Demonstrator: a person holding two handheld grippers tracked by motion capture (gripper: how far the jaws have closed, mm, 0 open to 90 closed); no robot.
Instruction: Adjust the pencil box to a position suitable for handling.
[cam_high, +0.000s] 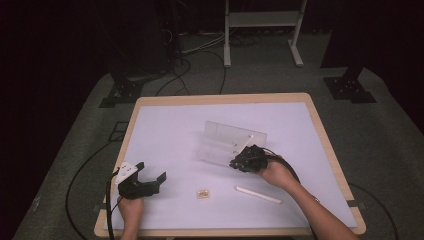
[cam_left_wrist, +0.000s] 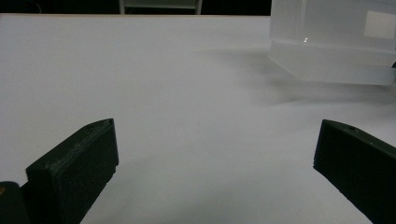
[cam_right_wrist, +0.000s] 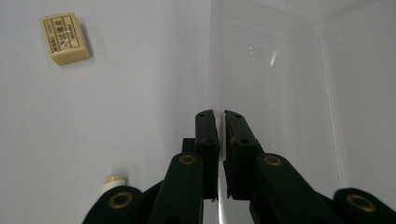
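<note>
The right gripper (cam_high: 239, 163) is clamping its jaws almost fully together on the thin edge of the clear plastic box (cam_high: 227, 142), the wall of the box sitting pinched between the two black pads (cam_right_wrist: 208, 130) in the right gripper view; the box is lying open near the middle of the white table (cam_high: 165, 125), its lid standing tilted up behind the tray part; the left gripper (cam_high: 150, 172) is resting well apart from the box, toward the near left corner of the table, its jaws standing wide apart with nothing between them, and in the left gripper view the box (cam_left_wrist: 334, 44) is showing beyond its far right jaw; a small cream eraser (cam_high: 202, 193) with printed lettering is lying on the table in front of the box, on the person's side, and a white stick-like pen (cam_high: 258, 195) is lying near it, to the right of the eraser and just below the right hand (cam_high: 276, 173); the table has a pale wooden rim and is standing on grey carpet, with black cables, dark stand bases and a white frame on the floor beyond the box
</note>
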